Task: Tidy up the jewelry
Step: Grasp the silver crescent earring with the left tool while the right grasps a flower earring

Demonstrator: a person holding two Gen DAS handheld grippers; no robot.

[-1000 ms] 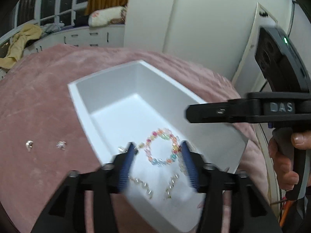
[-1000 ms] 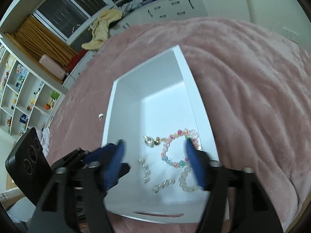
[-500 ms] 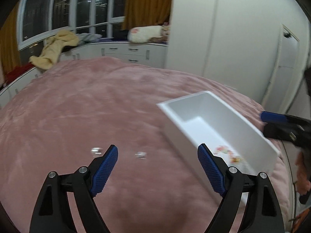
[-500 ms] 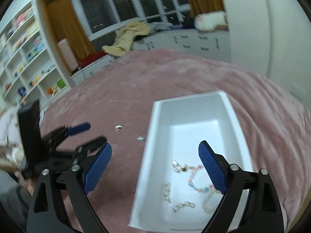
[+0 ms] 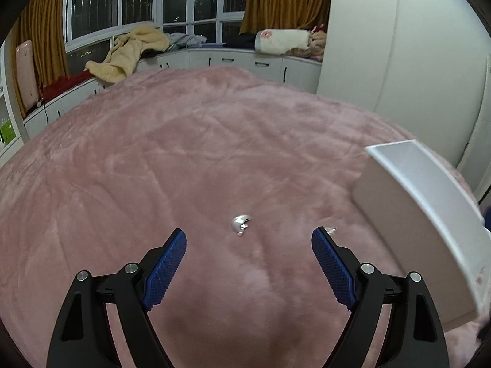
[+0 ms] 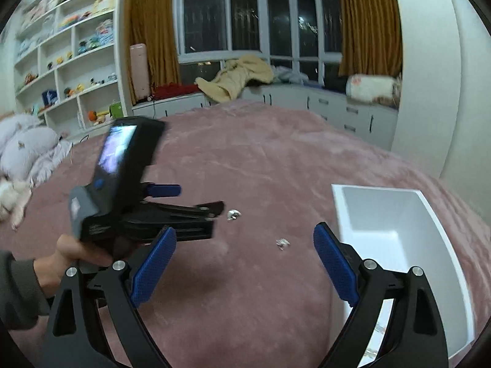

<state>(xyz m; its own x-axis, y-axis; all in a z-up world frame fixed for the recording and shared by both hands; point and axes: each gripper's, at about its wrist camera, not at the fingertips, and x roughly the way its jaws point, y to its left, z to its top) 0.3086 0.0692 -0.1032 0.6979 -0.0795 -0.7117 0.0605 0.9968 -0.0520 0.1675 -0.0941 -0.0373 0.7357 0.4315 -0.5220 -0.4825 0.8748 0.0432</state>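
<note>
Two small silver jewelry pieces lie on the pink blanket. In the left wrist view one silver piece (image 5: pixel 241 223) lies just ahead, between my open left gripper's (image 5: pixel 248 239) fingers; the second piece (image 5: pixel 330 230) shows at the right fingertip. In the right wrist view the first piece (image 6: pixel 233 214) lies near the left gripper's tips (image 6: pixel 196 199), the second piece (image 6: pixel 282 243) lies ahead of my open, empty right gripper (image 6: pixel 245 239). The white box (image 6: pixel 396 214) stands to the right; it also shows in the left wrist view (image 5: pixel 423 214).
The pink blanket (image 5: pixel 184 153) covers a wide bed. White cabinets (image 6: pixel 337 104) with clothes and a pillow run along the windows behind. Shelves (image 6: pixel 61 61) stand at far left. A white wardrobe (image 5: pixel 399 46) stands to the right.
Both grippers pulled back from over the box and turned left toward the two loose silver pieces. The left gripper has neared the first piece; its jaws opened wide.
</note>
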